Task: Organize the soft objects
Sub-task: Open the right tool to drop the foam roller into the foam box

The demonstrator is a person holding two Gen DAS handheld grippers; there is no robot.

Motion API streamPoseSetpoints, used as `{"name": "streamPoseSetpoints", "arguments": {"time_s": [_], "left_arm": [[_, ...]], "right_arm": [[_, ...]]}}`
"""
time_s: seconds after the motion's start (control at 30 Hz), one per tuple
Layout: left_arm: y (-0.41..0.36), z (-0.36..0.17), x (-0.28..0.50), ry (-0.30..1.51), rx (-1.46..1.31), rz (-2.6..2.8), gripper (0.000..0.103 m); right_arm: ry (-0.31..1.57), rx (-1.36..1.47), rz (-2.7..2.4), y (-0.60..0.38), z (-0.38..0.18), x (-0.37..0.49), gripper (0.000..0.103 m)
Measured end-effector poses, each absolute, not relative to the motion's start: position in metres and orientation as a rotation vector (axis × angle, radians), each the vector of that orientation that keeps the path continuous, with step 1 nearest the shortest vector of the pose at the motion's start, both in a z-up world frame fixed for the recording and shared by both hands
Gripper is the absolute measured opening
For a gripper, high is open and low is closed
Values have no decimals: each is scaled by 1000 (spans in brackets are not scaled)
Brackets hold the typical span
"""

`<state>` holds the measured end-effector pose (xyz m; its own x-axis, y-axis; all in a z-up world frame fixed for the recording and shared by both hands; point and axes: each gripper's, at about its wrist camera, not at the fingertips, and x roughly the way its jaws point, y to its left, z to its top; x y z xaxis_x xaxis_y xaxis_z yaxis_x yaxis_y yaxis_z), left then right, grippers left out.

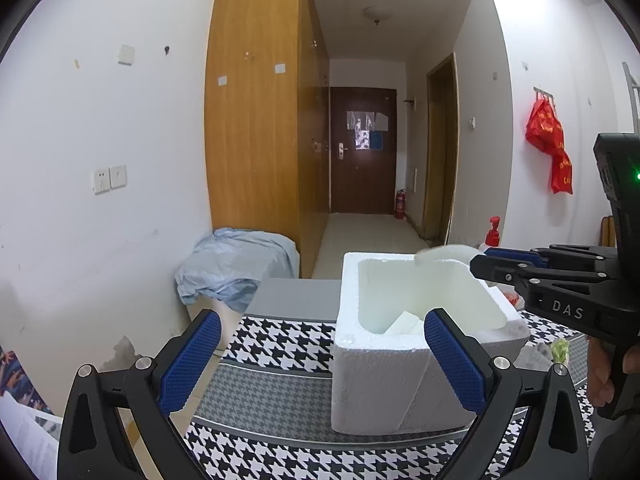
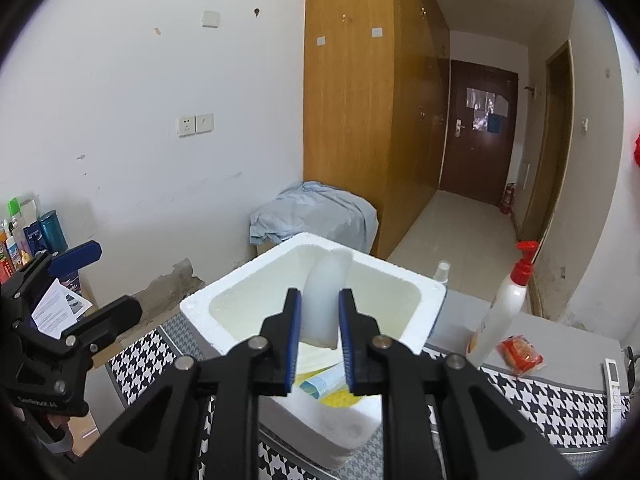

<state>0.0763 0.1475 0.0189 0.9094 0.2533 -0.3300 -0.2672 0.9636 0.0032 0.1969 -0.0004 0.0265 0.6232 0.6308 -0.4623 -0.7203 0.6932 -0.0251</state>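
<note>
The white foam piece [image 2: 322, 300] is clamped in the right gripper [image 2: 320, 320] above the foam box [image 2: 424, 320]; I think it should go lower before the release. The left gripper [image 1: 320, 360] stands wide and empty.

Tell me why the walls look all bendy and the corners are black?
Both views use a round fisheye lens: in the left wrist view the wooden wardrobe bows and the corners go black. In the right wrist view the white foam piece in the right gripper looks soft and slightly blurred. The foam box is evenly lit, with no harsh glare.
</note>
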Motion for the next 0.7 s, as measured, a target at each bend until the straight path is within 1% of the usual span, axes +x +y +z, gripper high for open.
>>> {"name": "streamPoseSetpoints", "arguments": {"time_s": [0.13, 0.17, 0.2, 0.27, 0.3, 0.33, 0.37, 0.43, 0.7], "left_arm": [[149, 19, 74, 331, -45, 269, 102], [149, 19, 74, 331, -47, 268, 102], [150, 19, 75, 333, -47, 268, 102], [150, 19, 74, 332, -49, 271, 102], [150, 19, 75, 332, -50, 271, 102], [151, 19, 74, 332, -49, 271, 102], [151, 19, 74, 331, -48, 271, 102], [151, 19, 75, 329, -48, 275, 102], [147, 19, 76, 334, -48, 272, 102]], "right_arm": [[468, -217, 784, 6, 24, 202, 21], [477, -221, 787, 7, 21, 204, 23], [483, -222, 790, 10, 20, 204, 27], [506, -222, 796, 11, 17, 206, 30], [509, -223, 793, 12, 16, 206, 34], [513, -224, 785, 11, 16, 207, 50], [512, -221, 783, 10, 16, 206, 69], [482, -207, 783, 5, 19, 201, 79], [453, -168, 767, -13, 29, 198, 81]]}}
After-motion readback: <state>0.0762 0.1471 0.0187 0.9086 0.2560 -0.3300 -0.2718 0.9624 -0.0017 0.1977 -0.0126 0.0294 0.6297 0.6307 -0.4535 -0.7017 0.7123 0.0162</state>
